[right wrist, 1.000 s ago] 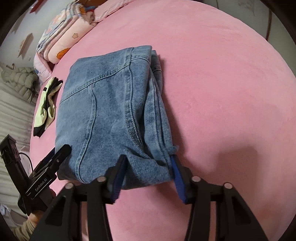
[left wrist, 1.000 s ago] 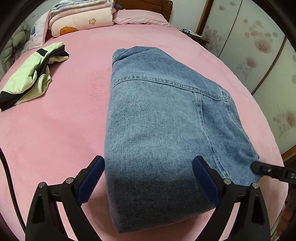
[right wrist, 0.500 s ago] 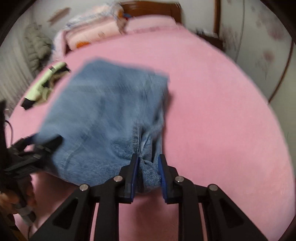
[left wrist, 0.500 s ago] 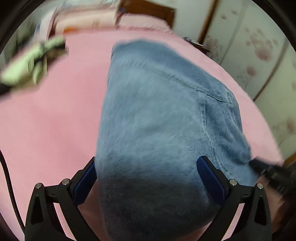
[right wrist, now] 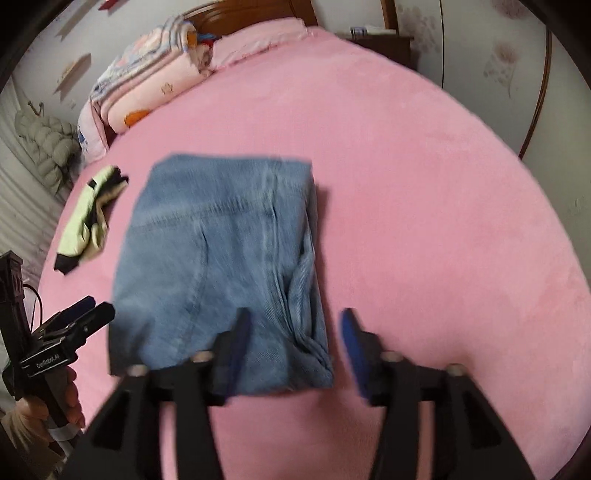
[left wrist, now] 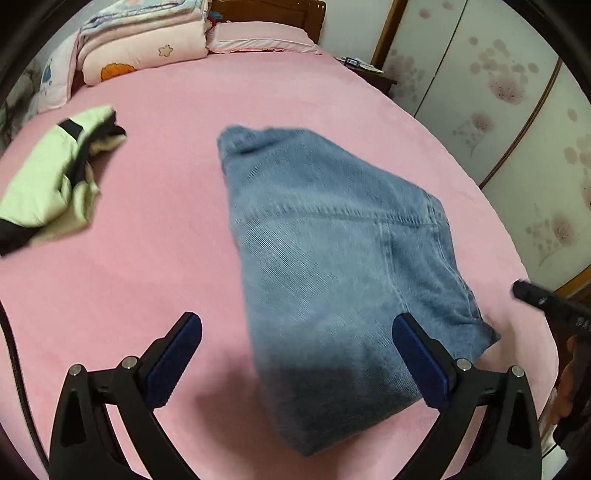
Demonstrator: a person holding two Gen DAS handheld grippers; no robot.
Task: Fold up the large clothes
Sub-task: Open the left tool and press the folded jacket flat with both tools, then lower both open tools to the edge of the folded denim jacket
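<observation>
On the pink bed (left wrist: 155,280), folded jeans (left wrist: 332,266) lie lengthwise toward the headboard (left wrist: 266,9); the left gripper (left wrist: 295,354) hovers spread above their near edge, the right gripper (right wrist: 295,347), just opening, grips nothing.

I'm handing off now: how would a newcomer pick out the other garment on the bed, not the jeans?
Start at the pink bed. Left of the folded blue denim jeans, toward the stacked quilts, lies a crumpled pale-green garment with black trim. It is the only green thing there.
</observation>
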